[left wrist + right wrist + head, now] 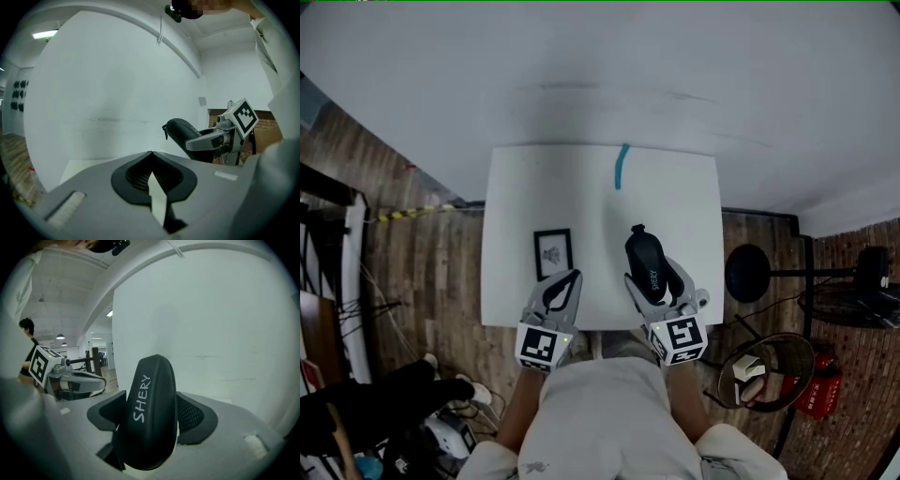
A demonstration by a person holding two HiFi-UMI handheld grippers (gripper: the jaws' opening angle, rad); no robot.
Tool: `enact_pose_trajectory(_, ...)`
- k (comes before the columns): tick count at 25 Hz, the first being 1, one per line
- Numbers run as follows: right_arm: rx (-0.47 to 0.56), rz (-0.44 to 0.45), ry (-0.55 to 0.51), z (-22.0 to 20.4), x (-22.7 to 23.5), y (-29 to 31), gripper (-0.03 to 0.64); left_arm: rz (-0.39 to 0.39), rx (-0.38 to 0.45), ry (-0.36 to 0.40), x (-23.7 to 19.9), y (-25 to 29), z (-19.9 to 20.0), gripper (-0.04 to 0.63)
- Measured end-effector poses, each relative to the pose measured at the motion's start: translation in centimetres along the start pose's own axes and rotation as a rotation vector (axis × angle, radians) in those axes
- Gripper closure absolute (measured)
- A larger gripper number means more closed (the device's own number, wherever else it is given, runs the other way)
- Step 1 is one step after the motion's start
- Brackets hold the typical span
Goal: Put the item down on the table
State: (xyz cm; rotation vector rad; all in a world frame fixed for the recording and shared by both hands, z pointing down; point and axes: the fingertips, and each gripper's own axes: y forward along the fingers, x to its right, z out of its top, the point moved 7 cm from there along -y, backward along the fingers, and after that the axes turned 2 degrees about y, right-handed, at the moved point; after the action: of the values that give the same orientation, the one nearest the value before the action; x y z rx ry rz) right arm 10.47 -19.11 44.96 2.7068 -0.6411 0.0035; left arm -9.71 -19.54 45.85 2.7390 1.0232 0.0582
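**Q:** Where is the item, and how do the jaws stand?

**A:** The black case (645, 258), lettered SHERY, is clamped between the jaws of the right gripper (661, 286), over the lower right of the white table (675, 197). The left gripper (565, 281) has its jaws met tip to tip on nothing, just below the small picture frame (553, 253).

**Q:** What hazard follows?

**A:** Probably a fall. The case hangs close to the table's lower edge. If it is let go before it lies flat, its rounded shell could tip or roll off.
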Motion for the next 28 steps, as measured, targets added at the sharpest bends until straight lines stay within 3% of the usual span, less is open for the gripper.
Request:
enact_pose_trajectory(14, -0.222, 0.098, 0.034, -7.2, 2.5, 6.2, 0.293, -0.019, -0.171, -0.061, -0.1, 5.3, -6.2, 0.577)
enact_pose_trajectory(28, -0.383, 0.133, 0.043, -13.4, 3.5, 10.2, 0.293, -0.043, -0.279, -0.1, -0.4, 7.9, -11.0, 0.577)
